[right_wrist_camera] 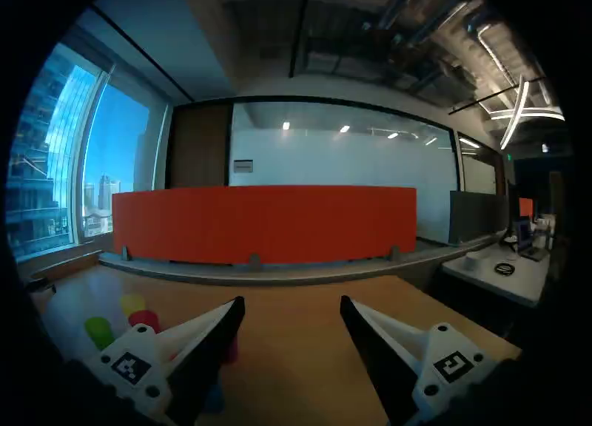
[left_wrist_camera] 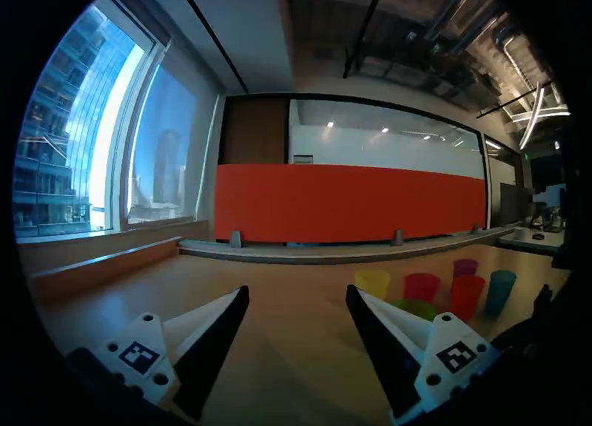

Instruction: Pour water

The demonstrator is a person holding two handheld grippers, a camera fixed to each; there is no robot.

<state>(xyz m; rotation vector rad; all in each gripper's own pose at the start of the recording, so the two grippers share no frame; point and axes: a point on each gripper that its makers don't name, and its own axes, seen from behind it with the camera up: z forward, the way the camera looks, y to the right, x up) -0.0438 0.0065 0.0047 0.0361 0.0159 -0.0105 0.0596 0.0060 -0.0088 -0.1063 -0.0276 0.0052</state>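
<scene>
Near the cups (left_wrist_camera: 422, 285), marker-tagged left tool (left_wrist_camera: 297, 288) and right tool (right_wrist_camera: 292, 300) gape.

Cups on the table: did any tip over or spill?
No. The colourful cups all stand upright in a cluster on the wooden table, with no puddle visible. Nothing stands out.

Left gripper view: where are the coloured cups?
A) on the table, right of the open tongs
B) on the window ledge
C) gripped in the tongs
A: the cups stand on the wooden table, to the right of the left gripper, whose tongs are open and empty.
</scene>
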